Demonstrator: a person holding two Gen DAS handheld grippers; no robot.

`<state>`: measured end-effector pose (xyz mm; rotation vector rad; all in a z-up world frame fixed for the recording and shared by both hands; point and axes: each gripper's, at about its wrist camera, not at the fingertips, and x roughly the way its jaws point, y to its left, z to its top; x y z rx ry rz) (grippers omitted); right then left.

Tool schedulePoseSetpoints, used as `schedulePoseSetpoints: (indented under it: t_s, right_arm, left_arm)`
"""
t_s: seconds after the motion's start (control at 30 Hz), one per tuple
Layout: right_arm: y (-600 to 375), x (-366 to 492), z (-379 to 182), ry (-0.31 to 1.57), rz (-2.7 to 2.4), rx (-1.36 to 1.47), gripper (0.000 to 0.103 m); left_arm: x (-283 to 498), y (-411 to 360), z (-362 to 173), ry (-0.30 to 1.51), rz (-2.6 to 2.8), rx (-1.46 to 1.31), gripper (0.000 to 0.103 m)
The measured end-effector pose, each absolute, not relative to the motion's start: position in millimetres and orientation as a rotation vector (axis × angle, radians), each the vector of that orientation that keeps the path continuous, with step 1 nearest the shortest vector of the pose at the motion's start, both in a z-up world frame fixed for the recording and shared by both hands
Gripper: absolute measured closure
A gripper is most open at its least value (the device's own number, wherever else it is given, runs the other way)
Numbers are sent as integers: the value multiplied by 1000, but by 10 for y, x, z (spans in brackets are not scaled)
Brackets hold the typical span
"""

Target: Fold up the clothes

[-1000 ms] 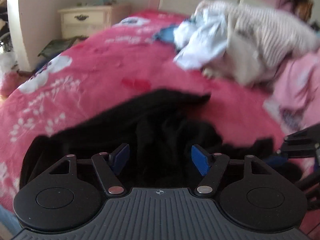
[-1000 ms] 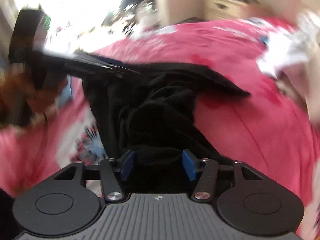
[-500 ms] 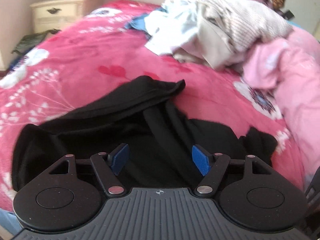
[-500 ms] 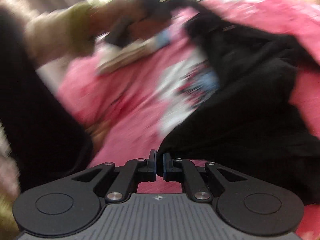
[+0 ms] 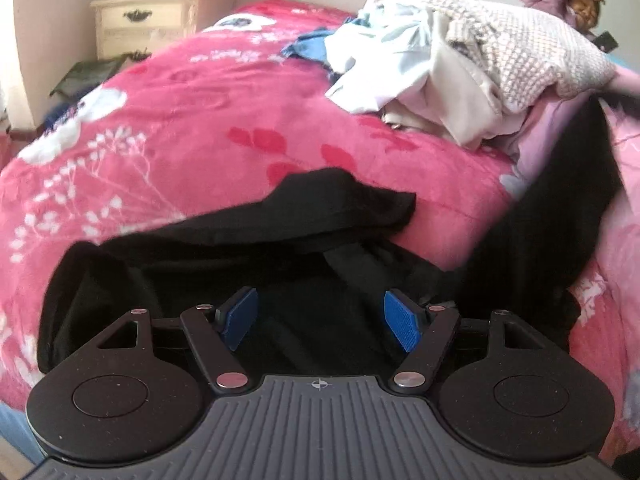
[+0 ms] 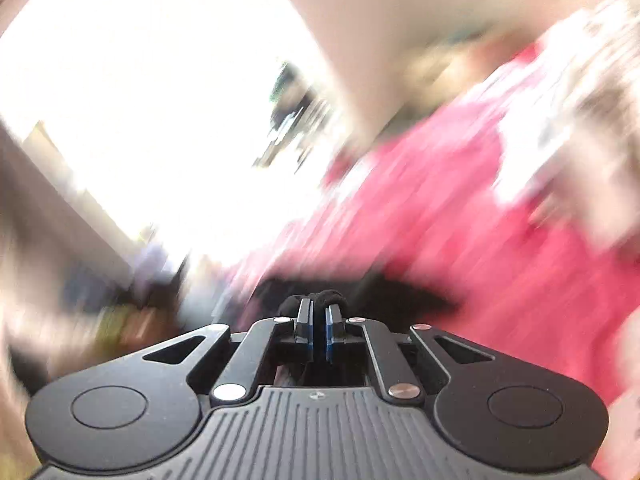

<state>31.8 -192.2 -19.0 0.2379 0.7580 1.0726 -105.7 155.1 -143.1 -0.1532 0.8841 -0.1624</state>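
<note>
Left wrist view: left hand-held gripper (image 5: 320, 322) low over the bed, its blue-padded fingers (image 5: 403, 325) spread wide apart, nothing between them. Directly beyond and beneath lies the crumpled black fabric garment (image 5: 256, 240), spread across the near part of the pink floral fleece blanket (image 5: 200, 120). One strip of the black cloth rises up and away at the right edge. Farther off, right of centre, a heap of pale unfolded clothes (image 5: 440, 60): white, light blue and a knitted cream piece on top. Far left, beside the bed, a cream wooden nightstand with a dark drawer handle (image 5: 160, 16).

Right wrist view: heavily motion-blurred. Right hand-held gripper (image 6: 319, 330) has its fingers drawn together, clamped on a bunched fold of the black garment, which shows just past the tips. Beyond, smeared pink blanket to the right; bright white glare far left.
</note>
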Motion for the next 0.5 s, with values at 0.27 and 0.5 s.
schedulePoseSetpoints:
  t_s: [0.27,0.5]
  right_arm:
    - [-1964,1025,-511,741,506,191,59]
    - [-2111,627,-677,800,484,56,44]
  left_arm:
    - [-1046,1385,-1459,896,-223,-108,32]
    - [-1087,1045,-1395,882,-379,-59,32]
